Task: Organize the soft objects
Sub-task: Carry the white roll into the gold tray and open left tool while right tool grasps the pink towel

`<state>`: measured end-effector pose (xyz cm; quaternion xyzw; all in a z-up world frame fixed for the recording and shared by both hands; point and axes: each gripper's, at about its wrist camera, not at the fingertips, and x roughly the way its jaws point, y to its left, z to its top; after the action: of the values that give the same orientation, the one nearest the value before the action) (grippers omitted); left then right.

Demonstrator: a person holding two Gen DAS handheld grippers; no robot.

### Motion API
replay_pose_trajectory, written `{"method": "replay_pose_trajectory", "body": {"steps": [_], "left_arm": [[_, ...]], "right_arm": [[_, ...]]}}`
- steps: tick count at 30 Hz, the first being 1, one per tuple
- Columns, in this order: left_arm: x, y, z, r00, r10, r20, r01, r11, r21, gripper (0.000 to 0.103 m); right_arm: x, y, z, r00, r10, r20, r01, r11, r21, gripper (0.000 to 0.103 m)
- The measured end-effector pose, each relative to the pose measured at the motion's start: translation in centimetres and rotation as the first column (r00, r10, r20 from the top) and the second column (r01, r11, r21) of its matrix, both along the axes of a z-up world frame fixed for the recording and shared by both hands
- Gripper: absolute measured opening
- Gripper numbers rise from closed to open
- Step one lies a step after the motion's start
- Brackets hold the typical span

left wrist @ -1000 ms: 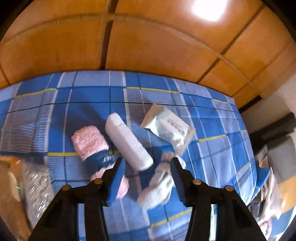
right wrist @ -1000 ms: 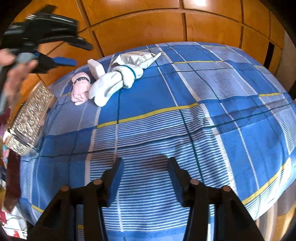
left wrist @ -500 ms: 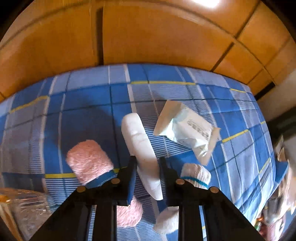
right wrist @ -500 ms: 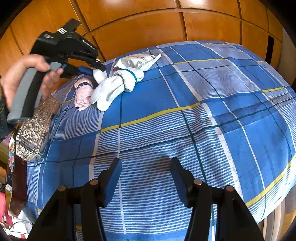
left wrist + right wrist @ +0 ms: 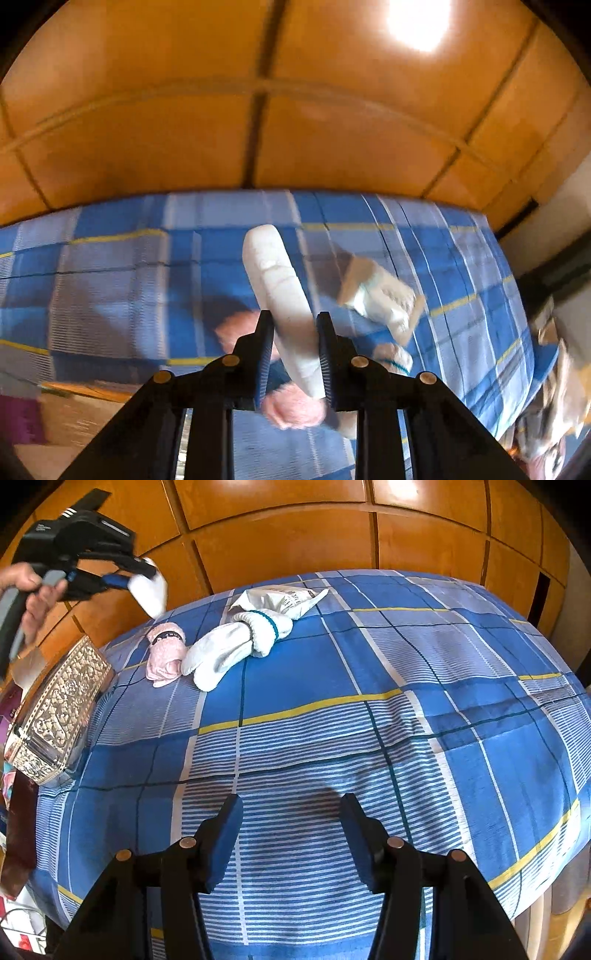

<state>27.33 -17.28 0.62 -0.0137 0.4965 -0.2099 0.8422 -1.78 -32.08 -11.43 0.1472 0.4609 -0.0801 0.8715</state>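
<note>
My left gripper (image 5: pixel 293 332) is shut on a white roll (image 5: pixel 280 291) and holds it in the air above the blue plaid bed (image 5: pixel 332 686); the roll also shows in the right wrist view (image 5: pixel 149 590) at the far left. A pink rolled sock (image 5: pixel 166 655), a white sock bundle with a teal band (image 5: pixel 236 646) and a white packet (image 5: pixel 280 600) lie together at the far side of the bed. My right gripper (image 5: pixel 291 834) is open and empty over the bed's near part.
A clear box with an ornate silver pattern (image 5: pixel 55 709) sits at the bed's left edge. Wooden wardrobe panels (image 5: pixel 295 528) stand behind the bed. Clutter lies beyond the bed's right edge in the left wrist view (image 5: pixel 554 387).
My left gripper came down over the white roll, closed on it and lifted it off the bed. The right gripper has hardly moved.
</note>
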Motion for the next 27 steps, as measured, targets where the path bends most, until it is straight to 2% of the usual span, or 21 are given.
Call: {"method": "replay_pose_trajectory", "body": {"steps": [4,9,15,20,24,27], "left_arm": [[1.8,4.4,3.0,0.994,0.097,0.046,-0.097,0.995,-0.01,0.023],[3.3,11.1,5.7,0.972,0.217,0.091,-0.219,0.976,0.011,0.024],[1.5,20.7,8.1,0.936,0.308,0.17,-0.319,0.947,0.04,0.024],[-2.0,28.3,7.9,0.908,0.371,0.197,-0.383,0.924,0.024,0.024],[-6.5,34.8,6.3,0.885,0.425,0.187,-0.432,0.902,-0.009,0.024],[-9.6,38.0,4.9,0.874,0.453,0.175,-0.456,0.89,-0.025,0.024]], "right_arm": [[0.0,0.3,0.0,1.0,0.008,-0.005,-0.008,1.0,-0.021,0.055],[0.1,0.5,0.0,1.0,0.013,-0.007,-0.014,0.999,-0.037,0.055],[0.2,0.8,0.0,1.0,0.019,-0.014,-0.019,0.998,-0.054,0.057],[0.2,1.3,-0.1,0.999,0.027,-0.023,-0.029,0.996,-0.081,0.057],[0.4,1.5,-0.1,0.999,0.032,-0.035,-0.035,0.995,-0.091,0.057],[0.9,1.5,0.1,0.998,0.039,-0.049,-0.043,0.996,-0.081,0.057]]}}
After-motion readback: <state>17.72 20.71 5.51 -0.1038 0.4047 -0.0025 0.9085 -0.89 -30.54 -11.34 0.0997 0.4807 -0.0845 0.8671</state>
